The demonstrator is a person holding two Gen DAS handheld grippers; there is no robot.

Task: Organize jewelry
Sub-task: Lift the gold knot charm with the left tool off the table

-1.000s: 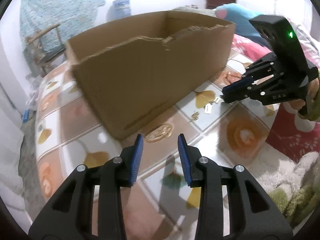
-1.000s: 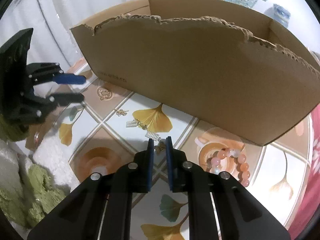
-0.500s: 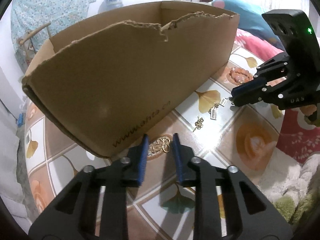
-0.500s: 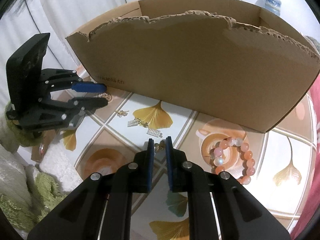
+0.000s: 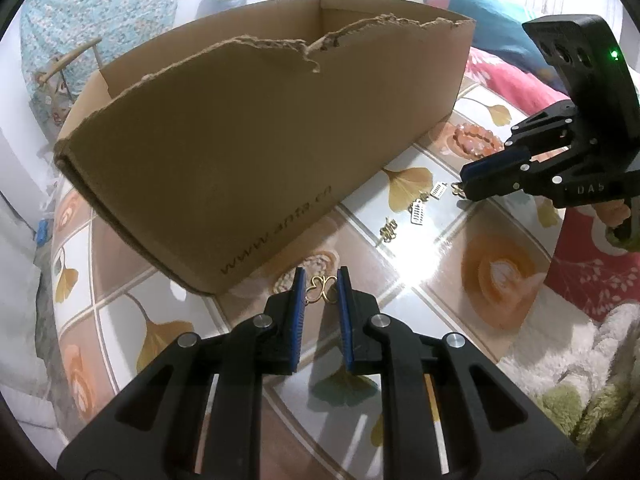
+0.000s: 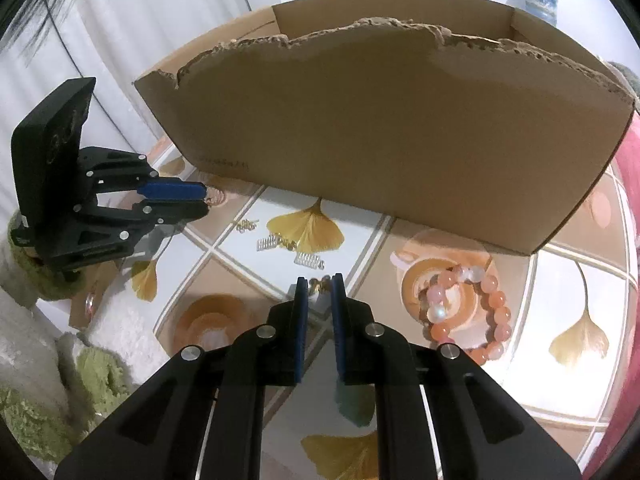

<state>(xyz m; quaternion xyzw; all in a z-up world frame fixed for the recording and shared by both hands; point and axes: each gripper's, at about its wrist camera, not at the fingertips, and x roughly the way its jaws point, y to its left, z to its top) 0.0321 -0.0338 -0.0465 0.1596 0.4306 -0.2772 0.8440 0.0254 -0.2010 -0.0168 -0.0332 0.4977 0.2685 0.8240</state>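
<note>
Beside the cardboard box (image 5: pixel 260 152) on the counter (image 5: pixel 440 264), left tongs (image 5: pixel 320 286), wider a second ago, are closing around the gold butterfly charm (image 5: pixel 319 289), while right tongs (image 6: pixel 320 286) stay pinched on a small gold earring (image 6: pixel 319 283), so both look near box-ready.

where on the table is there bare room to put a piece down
Free: the tiles right of the bead bracelet, toward the table edge, and the tiles left of the left claw, below the cardboard box. Crowded: the strip along the box front, where the silver charms, a small gold earring and the right claw sit close together.
</note>
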